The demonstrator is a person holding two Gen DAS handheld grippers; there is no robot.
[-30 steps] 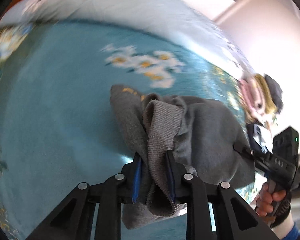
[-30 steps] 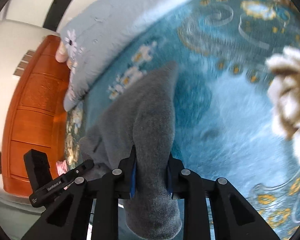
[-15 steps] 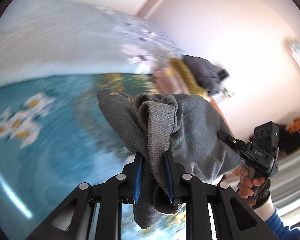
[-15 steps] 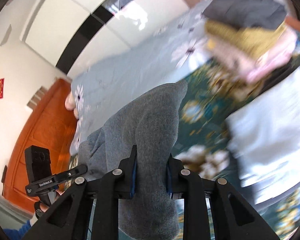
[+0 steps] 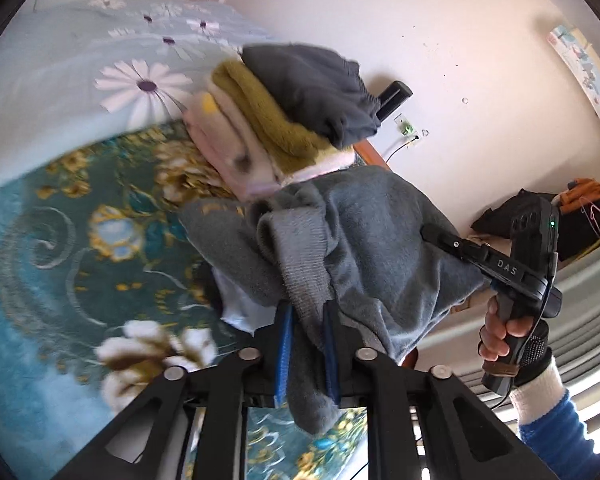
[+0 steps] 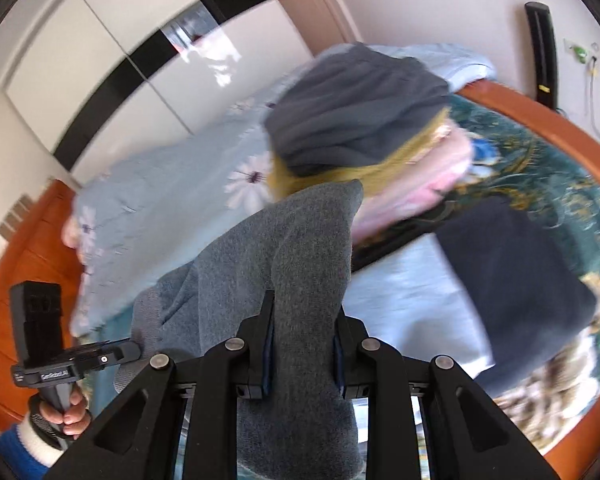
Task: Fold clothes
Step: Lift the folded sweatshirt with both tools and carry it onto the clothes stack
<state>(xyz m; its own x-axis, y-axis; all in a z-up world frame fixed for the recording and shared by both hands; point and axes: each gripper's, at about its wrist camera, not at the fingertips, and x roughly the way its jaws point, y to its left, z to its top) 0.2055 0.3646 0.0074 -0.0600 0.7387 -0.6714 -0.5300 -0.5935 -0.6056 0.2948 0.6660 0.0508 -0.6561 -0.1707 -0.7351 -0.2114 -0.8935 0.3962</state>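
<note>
Left wrist view gives me the grey garment (image 5: 364, 240) hanging between my grippers above the patterned bedspread (image 5: 60, 248). My left gripper (image 5: 306, 344) is clamped tight on its ribbed edge; my right gripper (image 6: 302, 344) pinches a thick fold. Just beyond sits a stack of folded clothes (image 5: 284, 120).

Two markings were legible. The right tool (image 5: 452, 240), seen from the left wrist view, carried the white letters "DAS" on the black bar above its handle. The left tool (image 6: 132, 354), seen from the right wrist view, carried a small white brand line on its black body; it appeared to read "GenRobot.AI", though the print was too small to confirm. A poster (image 5: 584, 76) on the wall bore print too blurred to read.
</note>
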